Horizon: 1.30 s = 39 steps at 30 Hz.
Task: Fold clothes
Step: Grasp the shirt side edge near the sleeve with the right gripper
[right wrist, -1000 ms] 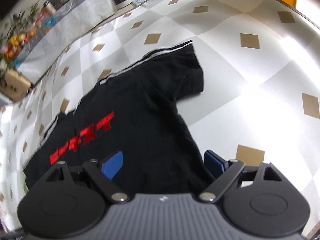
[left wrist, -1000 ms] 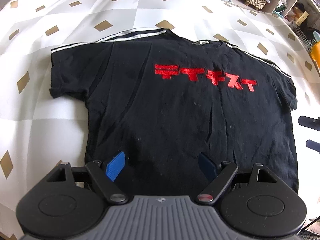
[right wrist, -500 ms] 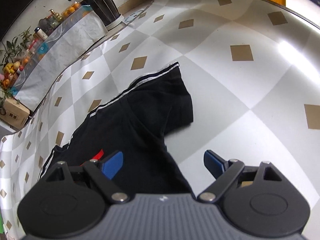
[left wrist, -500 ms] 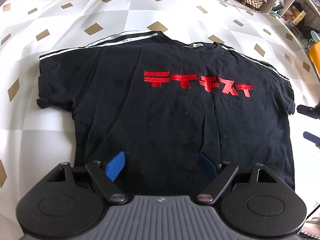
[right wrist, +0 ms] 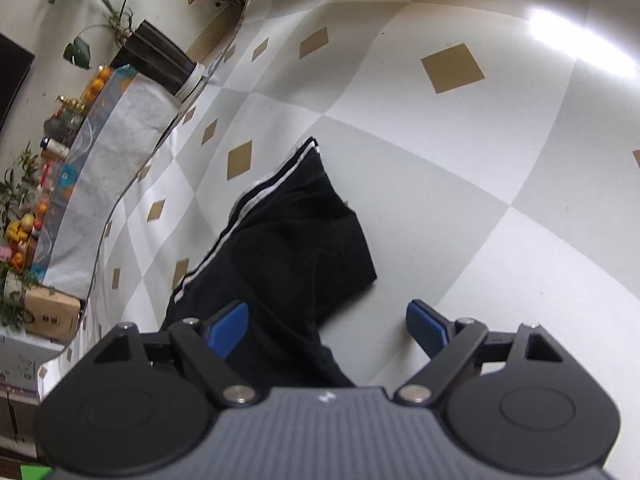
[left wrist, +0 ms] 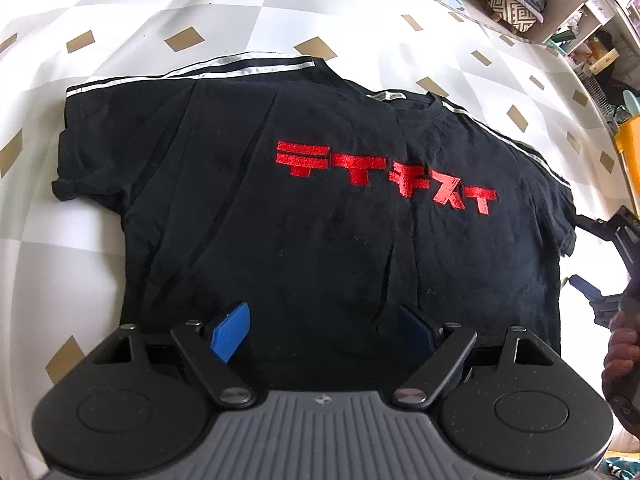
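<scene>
A black T-shirt (left wrist: 320, 220) with red letters (left wrist: 384, 176) lies flat on the checked surface (left wrist: 120, 20). The left gripper (left wrist: 324, 332) hangs over the shirt's bottom edge at 6 o'clock, spread wide, holding nothing. The right gripper (right wrist: 326, 330) is spread wide too, with nothing in it, at the sleeve (right wrist: 304, 220) at 3 o'clock.
</scene>
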{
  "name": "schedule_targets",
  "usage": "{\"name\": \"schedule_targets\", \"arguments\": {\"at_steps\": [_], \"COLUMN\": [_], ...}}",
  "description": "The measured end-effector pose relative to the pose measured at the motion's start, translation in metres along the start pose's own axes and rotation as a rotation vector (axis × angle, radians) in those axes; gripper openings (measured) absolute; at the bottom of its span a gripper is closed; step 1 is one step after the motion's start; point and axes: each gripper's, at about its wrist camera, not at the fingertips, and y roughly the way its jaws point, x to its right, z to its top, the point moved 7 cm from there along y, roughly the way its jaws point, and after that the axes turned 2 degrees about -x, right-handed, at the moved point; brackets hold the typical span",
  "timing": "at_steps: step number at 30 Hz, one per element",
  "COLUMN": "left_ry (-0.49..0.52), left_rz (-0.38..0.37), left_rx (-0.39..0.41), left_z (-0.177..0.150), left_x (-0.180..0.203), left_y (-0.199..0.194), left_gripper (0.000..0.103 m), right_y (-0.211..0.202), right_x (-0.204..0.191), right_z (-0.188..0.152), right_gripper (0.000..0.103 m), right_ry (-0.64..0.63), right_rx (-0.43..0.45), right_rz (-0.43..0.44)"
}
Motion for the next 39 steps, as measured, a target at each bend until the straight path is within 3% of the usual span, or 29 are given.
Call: {"name": "schedule_targets", "arguments": {"at_steps": [10, 15, 20, 26, 31, 39], "left_ry": [-0.029, -0.033, -0.031, -0.035, -0.038, -0.055], "left_rz": [-0.01, -0.015, -0.015, -0.016, -0.02, -0.02], "left_rx": [-0.008, -0.014, -0.024, -0.033, -0.034, -0.043], "left_z": [0.002, 0.002, 0.002, 0.001, 0.001, 0.001], "left_x": [-0.005, -0.005, -0.005, -0.005, -0.005, -0.008], "left_y": [-0.001, -0.001, 0.003, 0.005, 0.004, 0.005], "left_gripper": [0.081, 0.081, 0.081, 0.081, 0.081, 0.081], "right_y": [0.014, 0.021, 0.027, 0.029, 0.029, 0.017], "right_x": [-0.017, -0.027, -0.036, -0.037, -0.037, -0.071], "right_z": [0.008, 0.012, 0.016, 0.02, 0.019, 0.014], "right_gripper": [0.084, 0.077, 0.064, 0.025, 0.013, 0.009], "right_ry": [-0.092, -0.184, -0.279, -0.323, -0.325, -0.441], "right_rx": [0.074, 0.121, 0.159, 0.176, 0.164, 0.198], "right_rz": [-0.024, -0.073, -0.123, -0.16, -0.166, -0.12]}}
